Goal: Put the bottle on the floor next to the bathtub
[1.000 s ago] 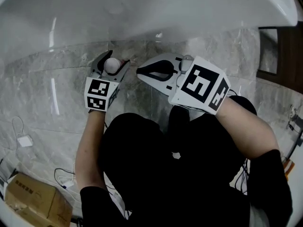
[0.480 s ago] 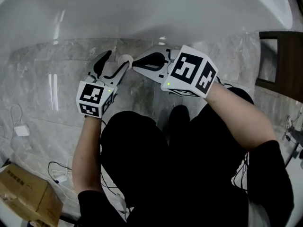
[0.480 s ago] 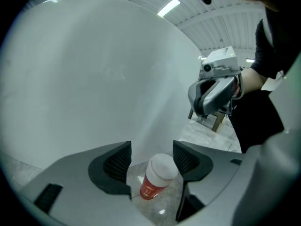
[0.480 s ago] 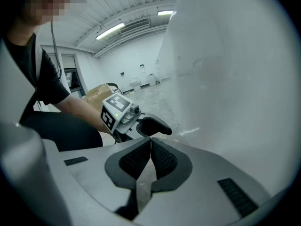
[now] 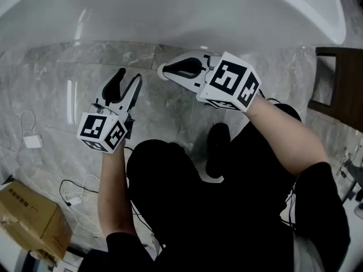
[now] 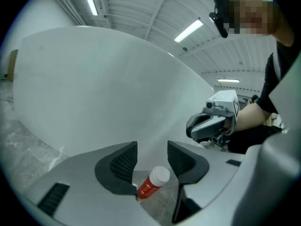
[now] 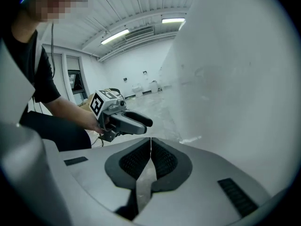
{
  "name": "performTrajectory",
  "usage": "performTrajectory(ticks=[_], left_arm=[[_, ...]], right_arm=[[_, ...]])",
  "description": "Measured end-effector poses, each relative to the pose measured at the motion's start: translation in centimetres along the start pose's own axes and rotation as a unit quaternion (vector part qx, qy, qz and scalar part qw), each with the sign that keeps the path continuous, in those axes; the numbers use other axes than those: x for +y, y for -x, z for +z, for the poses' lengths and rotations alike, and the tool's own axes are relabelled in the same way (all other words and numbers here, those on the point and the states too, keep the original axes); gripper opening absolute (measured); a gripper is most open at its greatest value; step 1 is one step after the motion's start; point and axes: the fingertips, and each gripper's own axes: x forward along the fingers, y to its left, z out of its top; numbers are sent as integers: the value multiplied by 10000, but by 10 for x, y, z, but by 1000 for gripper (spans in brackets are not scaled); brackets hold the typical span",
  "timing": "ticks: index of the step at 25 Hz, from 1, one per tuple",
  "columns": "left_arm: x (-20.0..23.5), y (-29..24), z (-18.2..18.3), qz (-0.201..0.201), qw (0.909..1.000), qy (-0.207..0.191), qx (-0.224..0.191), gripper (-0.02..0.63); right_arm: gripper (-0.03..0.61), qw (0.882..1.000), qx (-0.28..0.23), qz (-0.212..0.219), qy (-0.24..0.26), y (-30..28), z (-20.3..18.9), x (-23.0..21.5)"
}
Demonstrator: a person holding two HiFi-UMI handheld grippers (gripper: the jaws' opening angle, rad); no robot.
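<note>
A small red bottle with a white cap (image 6: 153, 182) rests on the marble floor (image 5: 51, 89) beside the white bathtub (image 5: 170, 16). It lies just beyond and below my left gripper (image 6: 152, 157), and the pads do not touch it. That gripper's jaws are closing with nothing between them. In the head view the left gripper (image 5: 126, 84) hovers over the floor a little short of the tub wall. My right gripper (image 5: 170, 69) is shut on nothing, its pads meeting (image 7: 150, 149), with its tip close to the tub. I cannot make out the bottle in the head view.
A cardboard box (image 5: 28, 225) sits at the lower left, with cables and a white adapter (image 5: 33, 142) on the floor nearby. Dark wooden furniture (image 5: 334, 78) stands at the right. The person's black-clothed legs fill the lower middle.
The bottle has left the left gripper's jaws. That gripper has pulled back down and to the left, and its jaws have narrowed. The right gripper has shifted up toward the tub.
</note>
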Motion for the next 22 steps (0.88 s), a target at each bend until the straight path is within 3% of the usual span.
performTrajectory(ticks=[2, 4, 6, 8, 14, 19, 22], left_arm=[[-7, 28, 23, 271, 9994, 222, -32, 207], [-22, 56, 48, 595, 9981, 136, -13, 207], [-41, 79, 71, 807, 9967, -56, 31, 207], [-65, 103, 91, 771, 9970, 4, 33, 174], [-131, 162, 134, 511, 9985, 75, 161, 123], [-183, 224, 198, 640, 9971, 413, -4, 110], [-211, 263, 248, 661, 9971, 365, -21, 103]], right_arm=[[29, 9994, -293, -184, -9, 18, 18, 6], [29, 9957, -573, -647, -338, 37, 24, 3], [29, 9860, -597, -1326, -814, 58, 16, -2], [29, 9784, -474, -1706, -1064, 79, 10, 13], [28, 9862, 33, -1467, -772, 127, 43, 92], [29, 9874, -55, -1291, -910, 184, 118, 156], [29, 9897, -50, -1178, -814, 218, 174, 191]])
